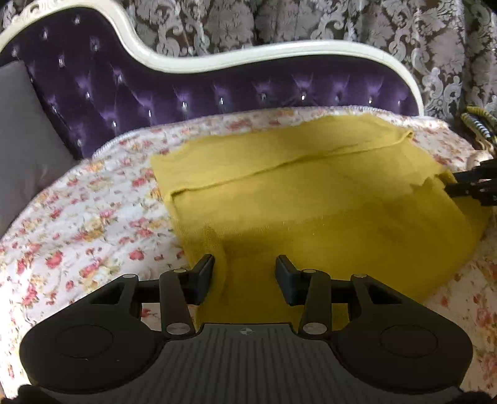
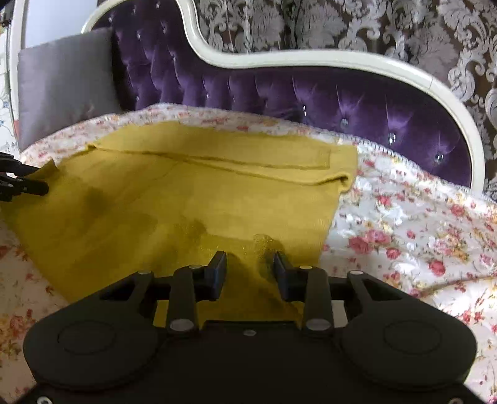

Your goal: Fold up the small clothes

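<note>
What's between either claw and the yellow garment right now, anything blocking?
Nothing visible. The left claw and right claw each sit at the near edge of the yellow garment with cloth between open jaws. Only the floral bedspread lies around it.

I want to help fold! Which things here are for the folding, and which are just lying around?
For the folding:
- yellow cloth
- left tongs, open over its near edge
- right tongs, open over its near edge

Just lying around:
- flowery bedspread underneath
- grey cushion
- purple headboard
- patterned curtain
</note>
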